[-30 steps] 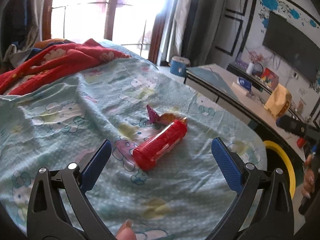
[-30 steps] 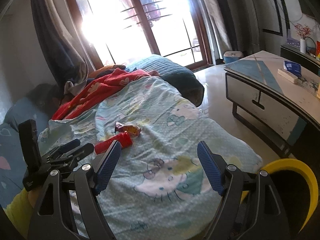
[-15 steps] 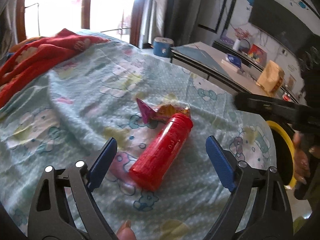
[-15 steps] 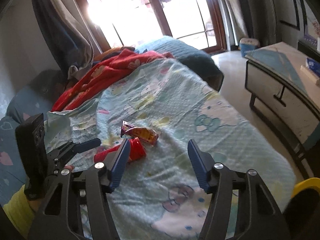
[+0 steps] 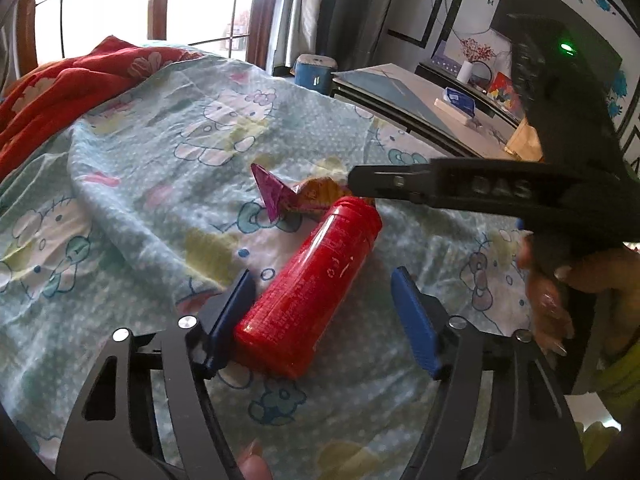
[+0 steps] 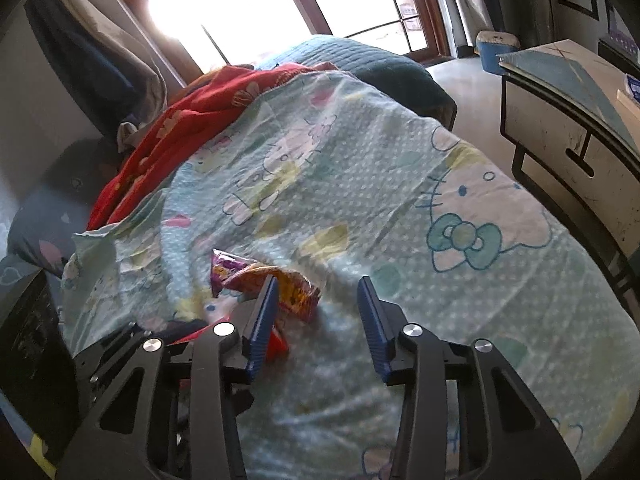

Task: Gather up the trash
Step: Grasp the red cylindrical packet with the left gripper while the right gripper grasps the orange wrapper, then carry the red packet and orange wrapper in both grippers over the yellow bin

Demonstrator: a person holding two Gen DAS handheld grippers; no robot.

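Observation:
A red plastic bottle lies on its side on the cartoon-print sheet. My left gripper straddles its base end with jaws closing. The left pad sits against the bottle, while the right pad stands apart from it. Just beyond the cap lies a crumpled purple-and-orange snack wrapper. My right gripper is low over that wrapper, jaws closing, with the wrapper's right end between the pads and not pinched. A bit of the bottle shows behind the right gripper's left finger.
A red flowered blanket is heaped at the bed's far side. A low table stands to the right of the bed, a blue bucket beyond it. A person's hand holds the right gripper's handle.
Both grippers have come down and forward toward the bed. The left now straddles the bottle with narrower jaws. The right has swung in over the wrapper, its jaws narrowing too.

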